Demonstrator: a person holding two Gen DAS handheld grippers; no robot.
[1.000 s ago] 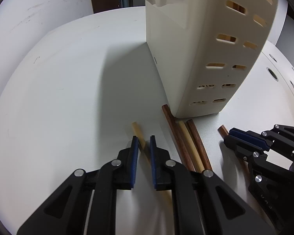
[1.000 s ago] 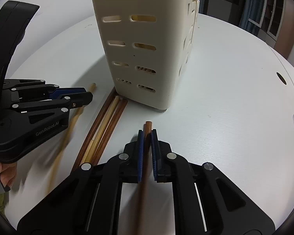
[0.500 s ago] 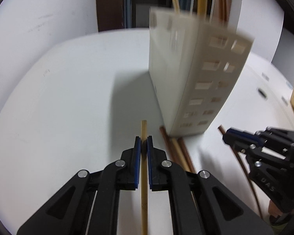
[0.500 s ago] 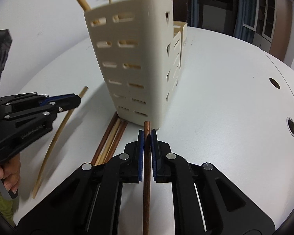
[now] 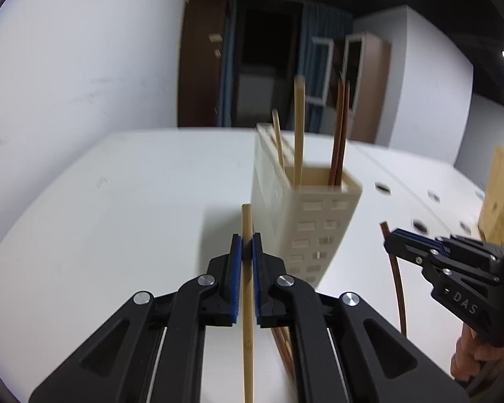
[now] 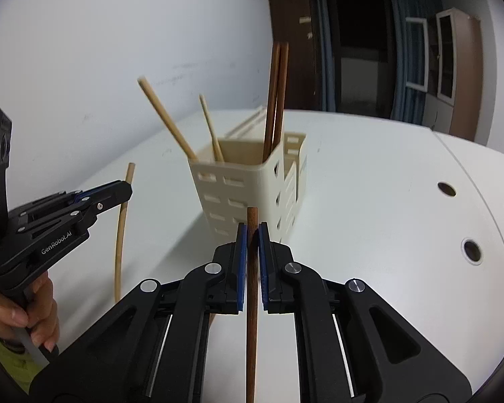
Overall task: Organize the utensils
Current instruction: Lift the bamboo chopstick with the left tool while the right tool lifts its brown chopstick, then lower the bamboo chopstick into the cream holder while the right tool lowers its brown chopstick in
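Left gripper (image 5: 247,240) clenched on light chopstick (image 5: 247,302), long axis along fingers. Right gripper (image 6: 252,231) grasping dark chopstick (image 6: 251,302), same alignment. Slotted holder (image 6: 252,181) ahead, upright, opening above both tips; right gripper looks nearer.

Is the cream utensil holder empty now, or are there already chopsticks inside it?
Not empty. The cream holder stands upright with two light chopsticks and two dark chopsticks sticking out of its open top.

Tabletop (image 5: 117,201): smooth matt white. Holder (image 5: 305,221): matt cream plastic. Light chopstick (image 5: 247,302): pale bare wood; dark chopstick (image 6: 251,302): brown wood. Tongs: matt black plastic, blue pads (image 6: 241,262).
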